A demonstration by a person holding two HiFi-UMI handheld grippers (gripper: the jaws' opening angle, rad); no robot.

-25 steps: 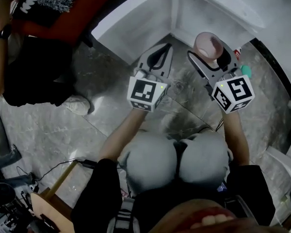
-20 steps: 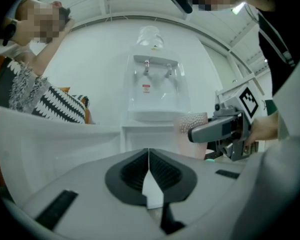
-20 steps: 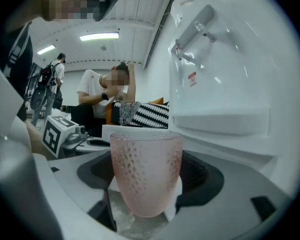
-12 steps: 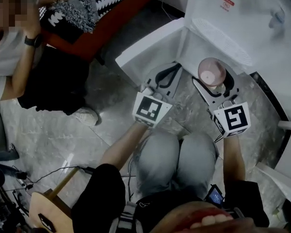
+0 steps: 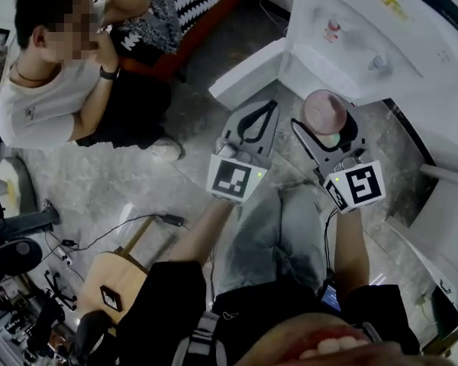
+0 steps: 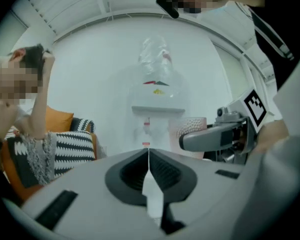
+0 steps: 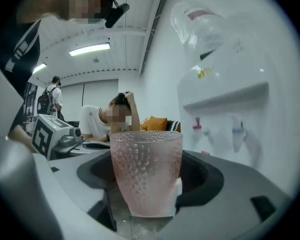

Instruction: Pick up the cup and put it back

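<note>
Now the right gripper clasps the pink dimpled cup mid-carry (left gripper jaws pressed together, empty), so next probably comes lowering it upright.

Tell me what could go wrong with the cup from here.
The right tool grips the cup only near its base, so it may tip or slip out. The water dispenser stands close ahead; the cup's rim could knock it. The shut left tool alongside might bump it.
</note>
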